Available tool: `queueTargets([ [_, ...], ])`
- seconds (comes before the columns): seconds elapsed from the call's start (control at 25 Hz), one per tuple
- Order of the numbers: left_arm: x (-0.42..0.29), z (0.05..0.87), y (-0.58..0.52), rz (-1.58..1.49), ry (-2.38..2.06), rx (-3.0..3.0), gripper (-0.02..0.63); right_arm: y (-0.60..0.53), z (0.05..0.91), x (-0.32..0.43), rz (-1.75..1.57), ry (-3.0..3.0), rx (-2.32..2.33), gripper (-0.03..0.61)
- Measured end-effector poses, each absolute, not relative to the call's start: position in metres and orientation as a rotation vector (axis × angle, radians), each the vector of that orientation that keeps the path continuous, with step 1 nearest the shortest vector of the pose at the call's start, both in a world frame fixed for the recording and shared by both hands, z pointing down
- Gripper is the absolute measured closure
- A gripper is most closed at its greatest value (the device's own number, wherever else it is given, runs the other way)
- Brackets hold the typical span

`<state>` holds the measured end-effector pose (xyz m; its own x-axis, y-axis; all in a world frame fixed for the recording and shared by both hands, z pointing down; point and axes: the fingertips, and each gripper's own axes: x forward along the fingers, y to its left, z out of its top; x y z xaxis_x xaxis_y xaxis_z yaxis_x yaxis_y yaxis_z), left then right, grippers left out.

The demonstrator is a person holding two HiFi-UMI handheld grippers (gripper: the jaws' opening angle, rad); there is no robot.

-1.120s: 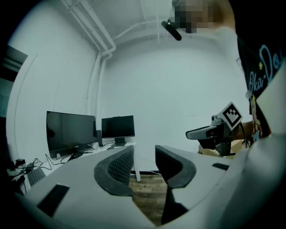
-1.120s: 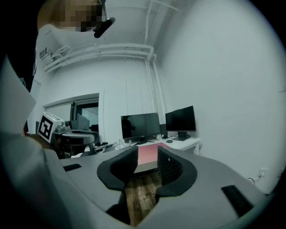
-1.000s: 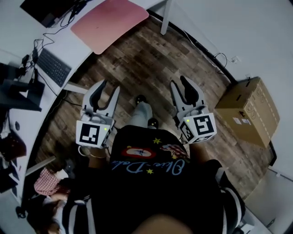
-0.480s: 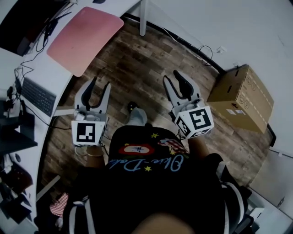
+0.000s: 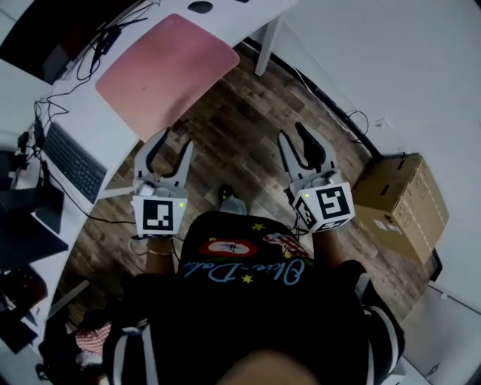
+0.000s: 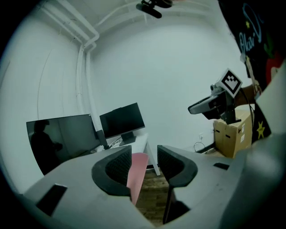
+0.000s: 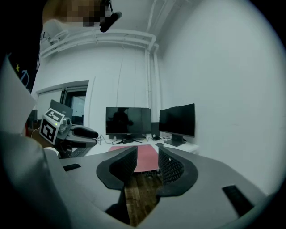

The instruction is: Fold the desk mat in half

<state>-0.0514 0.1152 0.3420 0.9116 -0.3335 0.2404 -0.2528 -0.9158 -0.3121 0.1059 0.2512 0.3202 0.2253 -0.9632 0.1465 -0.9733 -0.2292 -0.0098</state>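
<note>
I see the mat [image 5: 169, 71] flat on the white worktop [image 5: 113, 139], far left, with wood floor [image 5: 240, 120] nearer. The left hand-held gripper [image 5: 174, 143], jaws just opening, and the right hand-held gripper [image 5: 294, 135] gape empty. The monitor [image 5: 60, 34] is cut off.

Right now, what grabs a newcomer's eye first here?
The pink desk mat lies flat and unfolded on the white desk at the head view's upper left. Below it, the left gripper and right gripper hang empty over the wood floor, short of the mat; the left's jaws have just been opening. A cardboard box sits at the right.
</note>
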Motion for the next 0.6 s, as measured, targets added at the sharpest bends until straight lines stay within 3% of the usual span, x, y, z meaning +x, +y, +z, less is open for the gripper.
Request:
queueTargets([
  [0.6, -0.094, 0.405, 0.024, -0.803, 0.723, -2.485, 0.414, 0.106, 0.352, 0.103, 0.108, -2.077, 2.008, 0.446],
])
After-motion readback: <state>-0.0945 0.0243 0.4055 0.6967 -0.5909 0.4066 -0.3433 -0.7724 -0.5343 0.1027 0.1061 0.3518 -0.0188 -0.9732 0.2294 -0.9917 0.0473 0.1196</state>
